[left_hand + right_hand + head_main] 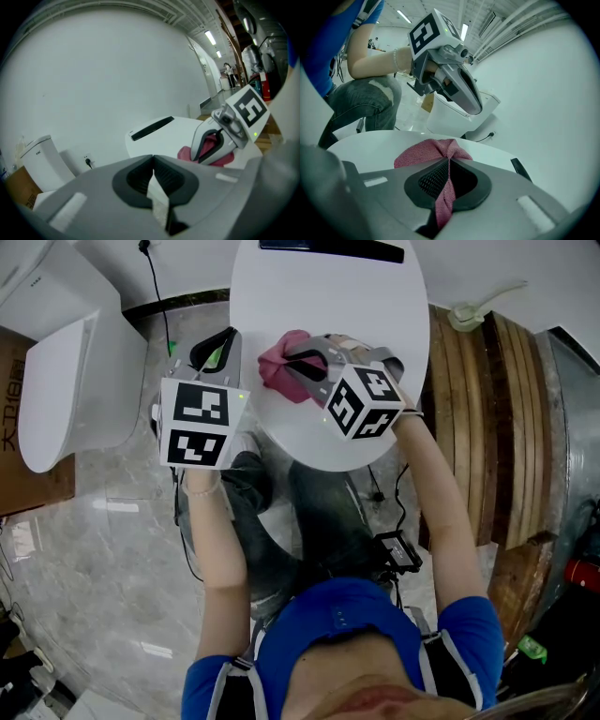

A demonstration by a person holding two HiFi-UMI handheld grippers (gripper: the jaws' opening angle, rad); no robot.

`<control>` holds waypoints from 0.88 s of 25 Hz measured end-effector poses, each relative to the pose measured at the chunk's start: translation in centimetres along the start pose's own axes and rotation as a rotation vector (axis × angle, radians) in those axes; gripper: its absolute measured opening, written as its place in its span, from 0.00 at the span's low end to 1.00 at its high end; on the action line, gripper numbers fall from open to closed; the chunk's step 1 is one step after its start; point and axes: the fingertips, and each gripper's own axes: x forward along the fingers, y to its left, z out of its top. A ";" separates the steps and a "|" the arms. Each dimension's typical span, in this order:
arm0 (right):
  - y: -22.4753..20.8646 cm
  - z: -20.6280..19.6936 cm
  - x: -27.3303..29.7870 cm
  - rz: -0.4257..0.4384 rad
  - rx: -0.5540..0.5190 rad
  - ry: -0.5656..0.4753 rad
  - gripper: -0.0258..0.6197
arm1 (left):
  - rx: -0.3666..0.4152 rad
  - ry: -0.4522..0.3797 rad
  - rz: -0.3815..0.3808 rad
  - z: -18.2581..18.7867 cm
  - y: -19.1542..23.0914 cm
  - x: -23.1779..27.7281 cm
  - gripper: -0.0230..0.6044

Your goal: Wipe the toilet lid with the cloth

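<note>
I have the right gripper (302, 367) over the left part of the lid (328, 306). Its fingers are pinching the pink cloth (279, 367). In the right gripper view the cloth (424, 152) runs as a twisted fold down between the two fingers of the right gripper (449, 161), and the rest spreads in a bunch on the white lid (370, 145) just ahead of the tips. The cloth rests on the lid, closer to its left edge than its right.

My left gripper (220, 348) sits just beside the lid's left edge, above the floor (112, 549). I cannot tell whether it touches the rim. In the left gripper view, the fingers of the left gripper (153, 158) are pressed together at the tips and carry nothing. Past them I see the lid (159, 140), the right gripper (211, 145) and the cloth (187, 153) under it.

A black strip (333, 247) lies across the far end of the lid. A second toilet (75, 381) stands to the left, with a box (14, 381) beside it. Curved wooden planks (487, 409) lie to the right of the lid.
</note>
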 end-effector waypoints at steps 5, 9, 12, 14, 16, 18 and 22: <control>-0.1 -0.7 -0.6 -0.010 0.012 0.004 0.05 | 0.001 0.001 -0.001 0.0 0.0 0.1 0.04; -0.1 -1.2 -1.1 -0.018 0.023 0.007 0.05 | 0.001 0.001 -0.004 0.0 0.0 0.1 0.04; -0.2 -1.7 -1.5 -0.025 0.030 0.010 0.05 | 0.002 -0.001 -0.007 0.1 -0.2 0.2 0.04; -0.2 -2.0 -1.8 -0.030 0.036 0.012 0.05 | 0.002 -0.001 -0.009 0.1 -0.3 0.3 0.04; -0.2 -2.3 -2.1 -0.035 0.043 0.015 0.05 | 0.003 -0.001 -0.010 0.2 -0.4 0.3 0.04; -0.2 -2.7 -2.4 -0.041 0.050 0.017 0.05 | 0.004 -0.001 -0.011 0.2 -0.4 0.3 0.04; -0.2 -3.3 -3.1 -0.056 0.064 0.023 0.05 | 0.007 -0.009 -0.021 0.4 -0.7 0.2 0.04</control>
